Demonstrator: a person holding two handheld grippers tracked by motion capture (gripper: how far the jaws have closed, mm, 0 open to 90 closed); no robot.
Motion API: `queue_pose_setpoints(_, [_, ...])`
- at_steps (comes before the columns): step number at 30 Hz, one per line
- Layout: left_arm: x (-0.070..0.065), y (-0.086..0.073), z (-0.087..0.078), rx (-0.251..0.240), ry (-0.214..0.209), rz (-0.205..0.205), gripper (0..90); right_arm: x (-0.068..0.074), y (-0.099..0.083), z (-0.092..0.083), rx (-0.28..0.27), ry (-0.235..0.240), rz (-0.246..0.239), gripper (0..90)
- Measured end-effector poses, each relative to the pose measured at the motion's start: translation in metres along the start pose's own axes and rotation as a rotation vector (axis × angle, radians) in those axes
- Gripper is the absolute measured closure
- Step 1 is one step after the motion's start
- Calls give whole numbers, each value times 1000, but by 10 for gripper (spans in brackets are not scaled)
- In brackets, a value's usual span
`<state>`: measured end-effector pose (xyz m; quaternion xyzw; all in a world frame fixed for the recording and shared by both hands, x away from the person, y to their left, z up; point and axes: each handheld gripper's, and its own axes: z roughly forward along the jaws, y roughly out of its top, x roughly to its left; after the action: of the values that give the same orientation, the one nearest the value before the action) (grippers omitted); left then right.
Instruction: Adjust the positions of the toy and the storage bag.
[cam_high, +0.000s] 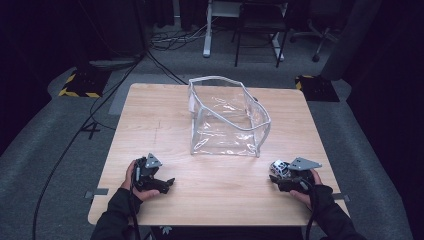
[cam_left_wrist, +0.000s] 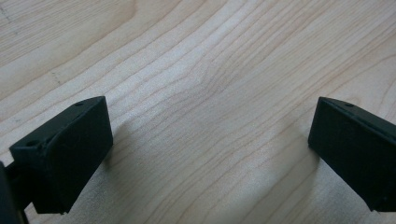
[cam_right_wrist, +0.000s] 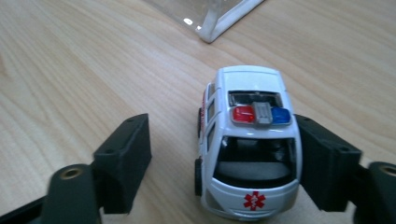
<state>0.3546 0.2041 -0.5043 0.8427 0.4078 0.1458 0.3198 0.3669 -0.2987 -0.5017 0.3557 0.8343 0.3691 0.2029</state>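
**White toy ambulance sitting between the right jaws**

White plastic little toy ambulance (cam_right_wrist: 250, 149), with a red and blue light bar on the roof and a red medical star on the hood, sits on the wooden table (cam_high: 215, 185) near the front right corner. In the right gripper view it stands upright on its wheels between the two black jaws of the right gripper (cam_right_wrist: 224, 163). One jaw looks like it's right up against the car's side, the other has a clear gap of bare wood between it and the wheels, so the toy isn't clamped from both sides.

The left gripper (cam_high: 167, 184) rests low over the table near the front left corner, held in the person's left hand (cam_high: 132, 182). Its jaws are spread wide with nothing but wood grain between them.

Further back, around the middle of the table, there's a clear plastic pouch (cam_high: 227, 117) with grey-white edging, standing open at the top. Its corner shows just beyond the ambulance in the right gripper view.
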Motion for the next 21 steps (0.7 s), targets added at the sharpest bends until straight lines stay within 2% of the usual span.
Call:
queue_pose_setpoints(4, [0, 0, 0, 0, 3, 0, 1, -1, 2, 2, -14, -22, -38, 331])
queue_pose_setpoints(8, [0, 0, 0, 0, 3, 0, 1, -1, 4, 4, -25, -25, -46, 340])
queue_pose_setpoints(10, [0, 0, 0, 0, 3, 1, 1, -1, 5, 4, -37, -26, -30, 422])
queue_pose_setpoints(11, [0, 0, 0, 0, 4, 1, 1, -3, 5, 3, -41, -21, -23, 482])
queue_pose_setpoints(13, [0, 0, 0, -1, 1, -2, 1, -7, 6, 4, -63, 13, 5, 489])
queue_pose_setpoints(14, [0, 0, 0, 0, 3, 0, 1, -9, 7, 4, -50, 26, 4, 490])
queue_pose_setpoints(15, [0, 0, 0, 0, 3, 0, 1, -8, 7, 4, -55, 25, 11, 491])
queue_pose_setpoints(21, [0, 0, 0, 0, 3, 0, 1, 0, 13, 10, -64, 53, -29, 492])
